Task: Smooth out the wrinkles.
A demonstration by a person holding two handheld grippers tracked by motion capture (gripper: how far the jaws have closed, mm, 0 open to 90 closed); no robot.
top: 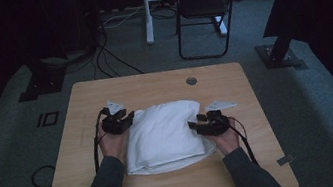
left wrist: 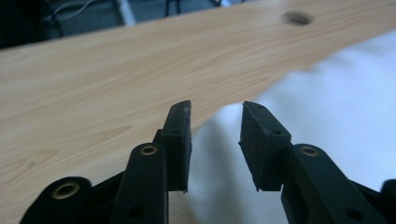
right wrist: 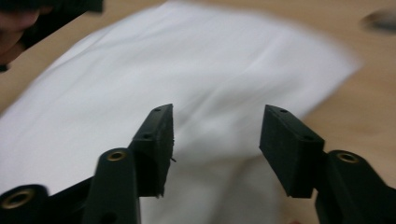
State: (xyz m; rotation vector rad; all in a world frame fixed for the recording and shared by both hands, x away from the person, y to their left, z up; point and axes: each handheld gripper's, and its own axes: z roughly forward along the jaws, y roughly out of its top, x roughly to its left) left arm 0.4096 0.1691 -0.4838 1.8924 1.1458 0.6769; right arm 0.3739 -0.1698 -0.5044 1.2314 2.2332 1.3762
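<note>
Both tools are matte black plastic with brass-ringed pivots and flat, blocky rubber pads. The left gripper (left wrist: 215, 140) has its jaws parted with a narrow gap and nothing clamped between them; the right gripper (right wrist: 215, 149) stands wider apart, also gripping nothing. Between the two lies the folded white cloth (top: 163, 134), soft, smooth and roughly rectangular with rounded, puffy edges. The left gripper (top: 117, 122) sits at its far left corner, the right gripper (top: 208, 125) at its right edge. The cloth rests on a light wood-grain table (top: 152, 83) with a round hole (top: 191, 81) near its far edge.
</note>
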